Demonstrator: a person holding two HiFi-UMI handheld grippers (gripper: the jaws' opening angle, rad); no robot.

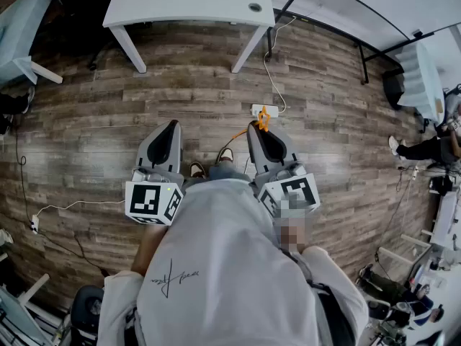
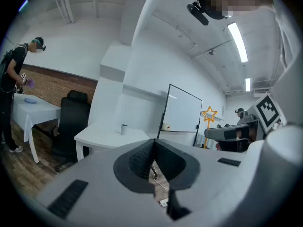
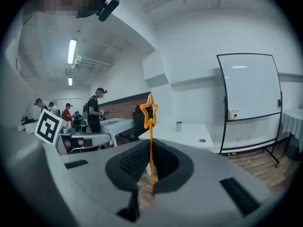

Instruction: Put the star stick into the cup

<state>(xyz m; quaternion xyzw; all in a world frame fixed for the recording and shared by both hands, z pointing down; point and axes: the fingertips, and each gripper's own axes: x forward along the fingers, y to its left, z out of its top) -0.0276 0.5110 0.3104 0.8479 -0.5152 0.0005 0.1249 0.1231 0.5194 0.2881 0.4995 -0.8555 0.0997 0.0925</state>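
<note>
Above a wood-plank floor (image 1: 180, 92), facing a white table (image 1: 191, 2), a person holds two grippers out in front. The left gripper (image 1: 171, 126) has its jaws pressed together on nothing. The right gripper (image 1: 258, 127) pinches the star stick (image 3: 151, 145), a thin orange rod standing upright with an outlined star at its tip. The cup (image 3: 179, 126) stands on the table, well apart.

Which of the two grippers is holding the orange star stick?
The right gripper: the star stick stands upright, clamped between its jaws. The left gripper has its jaws together with nothing between them.
</note>
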